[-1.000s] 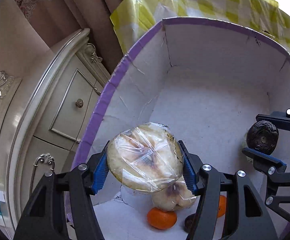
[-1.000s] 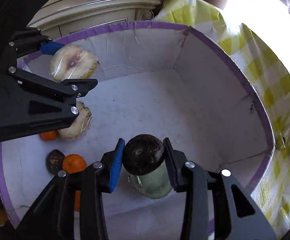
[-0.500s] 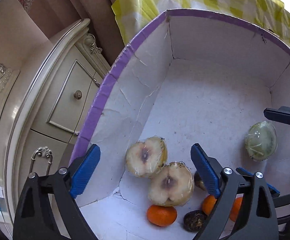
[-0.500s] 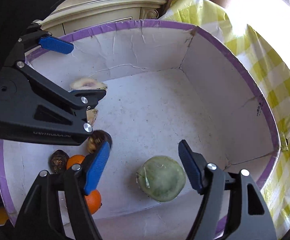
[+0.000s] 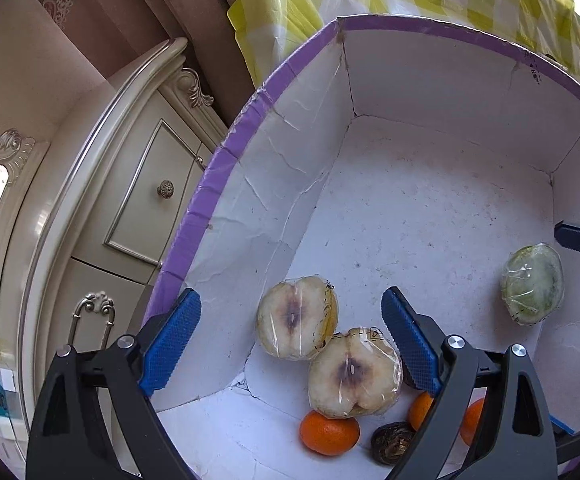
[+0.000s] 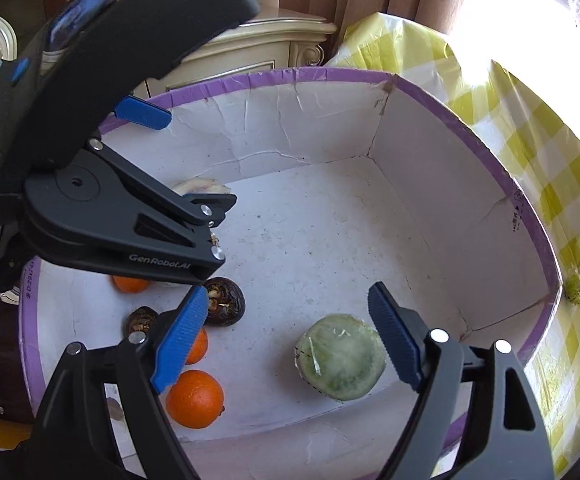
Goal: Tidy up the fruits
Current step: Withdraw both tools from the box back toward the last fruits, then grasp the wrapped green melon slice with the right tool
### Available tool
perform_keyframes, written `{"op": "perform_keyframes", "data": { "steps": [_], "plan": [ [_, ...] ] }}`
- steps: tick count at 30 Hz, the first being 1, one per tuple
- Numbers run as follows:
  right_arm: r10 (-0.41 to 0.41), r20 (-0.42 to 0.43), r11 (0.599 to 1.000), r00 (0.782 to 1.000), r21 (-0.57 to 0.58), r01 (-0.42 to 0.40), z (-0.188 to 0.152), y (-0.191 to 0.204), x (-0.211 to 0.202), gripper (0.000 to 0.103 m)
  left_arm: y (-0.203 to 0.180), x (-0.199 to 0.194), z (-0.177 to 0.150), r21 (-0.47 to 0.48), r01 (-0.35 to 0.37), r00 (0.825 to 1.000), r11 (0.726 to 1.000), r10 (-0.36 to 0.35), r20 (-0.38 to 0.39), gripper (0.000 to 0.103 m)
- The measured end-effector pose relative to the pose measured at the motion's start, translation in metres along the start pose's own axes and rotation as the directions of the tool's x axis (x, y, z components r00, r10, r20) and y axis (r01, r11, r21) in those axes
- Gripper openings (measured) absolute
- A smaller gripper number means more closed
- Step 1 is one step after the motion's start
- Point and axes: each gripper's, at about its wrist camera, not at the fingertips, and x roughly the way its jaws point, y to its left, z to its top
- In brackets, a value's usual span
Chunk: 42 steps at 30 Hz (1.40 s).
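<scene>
Hovering over the box [image 6: 470,216], my left gripper [image 5: 290,344] is spread empty, my right gripper [image 6: 285,338] opening empty; wrapped halves [image 5: 296,318], oranges [image 6: 195,398] below, sorting unfinished.

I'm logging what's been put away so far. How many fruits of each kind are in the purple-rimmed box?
Pale cut halves in film: 2
Green wrapped fruit: 1
Oranges: 3
Dark brown fruits: 2
Total: 8

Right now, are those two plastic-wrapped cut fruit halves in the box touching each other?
Touching. The left wrist view shows the upper half and lower half meeting edge to edge, no box floor between.
</scene>
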Motion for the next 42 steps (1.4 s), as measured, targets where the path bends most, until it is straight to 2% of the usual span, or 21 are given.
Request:
{"op": "perform_keyframes", "data": {
  "steps": [3,6,7,9,11,13,14,17,20,22,23,25,27,30,31,32,34,36,37,40,42],
  "plan": [
    [0.028,0.073,1.000,0.997,0.003,-0.028,-0.006,-0.004,-0.017,0.085,-0.007,-0.015,-0.002,-0.016,-0.043,0.998,0.999,0.044,0.036,0.089],
    [0.045,0.172,0.998,0.984,0.027,-0.050,-0.016,-0.014,-0.039,0.087,-0.014,-0.039,0.002,-0.045,-0.071,0.990,0.996,0.076,0.117,0.089],
    [0.045,0.205,0.998,0.978,0.043,-0.055,-0.019,-0.020,-0.048,0.087,-0.016,-0.049,0.004,-0.067,-0.075,0.984,0.995,0.085,0.156,0.090],
    [0.038,0.278,0.996,0.960,0.072,-0.061,-0.030,-0.033,-0.064,0.090,-0.017,-0.071,0.011,-0.120,-0.081,0.958,0.989,0.110,0.266,0.090],
    [0.011,0.345,0.993,0.939,0.105,-0.050,-0.043,-0.049,-0.080,0.093,-0.024,-0.098,0.016,-0.173,-0.080,0.916,0.982,0.140,0.377,0.090],
    [-0.033,0.401,0.987,0.915,0.155,-0.033,-0.061,-0.067,-0.094,0.093,-0.036,-0.126,0.019,-0.204,-0.037,0.863,0.978,0.135,0.487,0.091],
    [-0.049,0.426,0.982,0.903,0.185,-0.034,-0.070,-0.079,-0.101,0.094,-0.042,-0.139,0.021,-0.209,-0.012,0.834,0.978,0.126,0.537,0.096],
    [-0.113,0.481,0.956,0.869,0.292,-0.038,-0.100,-0.121,-0.116,0.097,-0.077,-0.176,0.026,-0.187,0.035,0.720,0.982,0.105,0.686,0.097],
    [-0.223,0.493,0.904,0.841,0.428,-0.012,-0.135,-0.165,-0.126,0.098,-0.125,-0.198,0.038,-0.115,0.060,0.628,0.992,0.052,0.776,0.097],
    [-0.311,0.462,0.852,0.831,0.522,0.028,-0.158,-0.196,-0.129,0.099,-0.160,-0.202,0.046,-0.066,0.100,0.588,0.993,-0.005,0.809,0.097],
    [-0.362,0.437,0.821,0.823,0.567,0.059,-0.169,-0.211,-0.130,0.099,-0.177,-0.201,0.053,-0.043,0.135,0.576,0.990,-0.043,0.817,0.097],
    [-0.472,0.385,0.749,0.793,0.650,0.130,-0.193,-0.239,-0.133,0.099,-0.208,-0.193,0.065,-0.028,0.210,0.569,0.977,-0.099,0.817,0.097],
    [-0.575,0.336,0.669,0.746,0.718,0.192,-0.216,-0.263,-0.137,0.099,-0.238,-0.180,0.081,0.016,0.306,0.568,0.952,-0.196,0.799,0.097],
    [-0.673,0.282,0.557,0.683,0.802,0.218,-0.245,-0.300,-0.142,0.099,-0.278,-0.153,0.102,0.032,0.357,0.568,0.934,-0.244,0.786,0.097],
    [-0.694,0.269,0.521,0.667,0.827,0.209,-0.256,-0.310,-0.146,0.099,-0.289,-0.141,0.108,0.023,0.358,0.578,0.933,-0.241,0.779,0.097],
    [-0.710,0.260,0.492,0.655,0.848,0.198,-0.264,-0.320,-0.149,0.099,-0.299,-0.128,0.116,0.008,0.358,0.596,0.934,-0.235,0.768,0.097],
    [-0.734,0.242,0.447,0.635,0.875,0.184,-0.277,-0.338,-0.150,0.099,-0.312,-0.099,0.132,-0.024,0.381,0.640,0.924,-0.245,0.728,0.097],
    [-0.746,0.224,0.421,0.628,0.888,0.184,-0.285,-0.353,-0.149,0.099,-0.317,-0.072,0.146,-0.077,0.402,0.681,0.913,-0.242,0.691,0.097],
    [-0.747,0.218,0.416,0.627,0.890,0.186,-0.286,-0.359,-0.147,0.099,-0.319,-0.061,0.153,-0.101,0.412,0.694,0.906,-0.240,0.679,0.097],
    [-0.734,0.211,0.427,0.646,0.883,0.196,-0.281,-0.373,-0.135,0.099,-0.322,-0.035,0.170,-0.161,0.434,0.713,0.886,-0.229,0.662,0.097],
    [-0.723,0.216,0.446,0.656,0.871,0.205,-0.271,-0.376,-0.125,0.099,-0.322,-0.020,0.180,-0.200,0.430,0.734,0.881,-0.212,0.645,0.097]
  ]
}}
